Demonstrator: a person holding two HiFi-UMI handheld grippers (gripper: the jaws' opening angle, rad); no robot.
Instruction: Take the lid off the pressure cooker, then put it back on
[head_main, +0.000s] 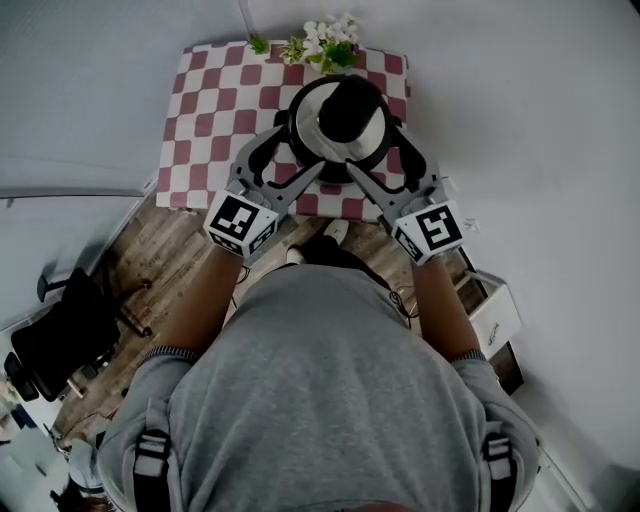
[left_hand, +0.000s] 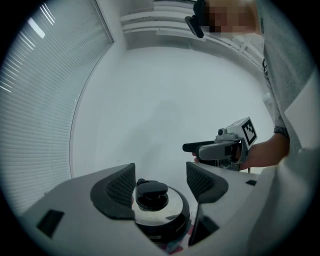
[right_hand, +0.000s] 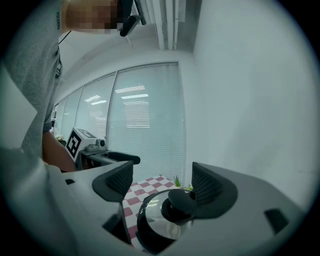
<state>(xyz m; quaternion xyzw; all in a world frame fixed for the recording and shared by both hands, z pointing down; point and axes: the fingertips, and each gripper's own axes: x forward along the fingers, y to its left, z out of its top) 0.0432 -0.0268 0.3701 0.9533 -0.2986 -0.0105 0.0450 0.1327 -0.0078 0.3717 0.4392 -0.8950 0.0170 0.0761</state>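
- An office-type room: tall windows (right_hand: 145, 130) with horizontal slat blinds run from near the floor up towards the ceiling, and long strip lights show as bright bars in the glass.
- A black swivel office chair (head_main: 60, 335) on castors stands on the wood-plank floor (head_main: 170, 260) to the left.
- Plain white walls (head_main: 520, 120) close in on the corner, with a low white drawer unit (head_main: 497, 312) against one.
- The one domestic note is a small tabletop under a red-and-white checked cloth (head_main: 205, 110), carrying a pressure cooker (head_main: 345, 125) and a small bunch of white flowers with green leaves (head_main: 325, 42).
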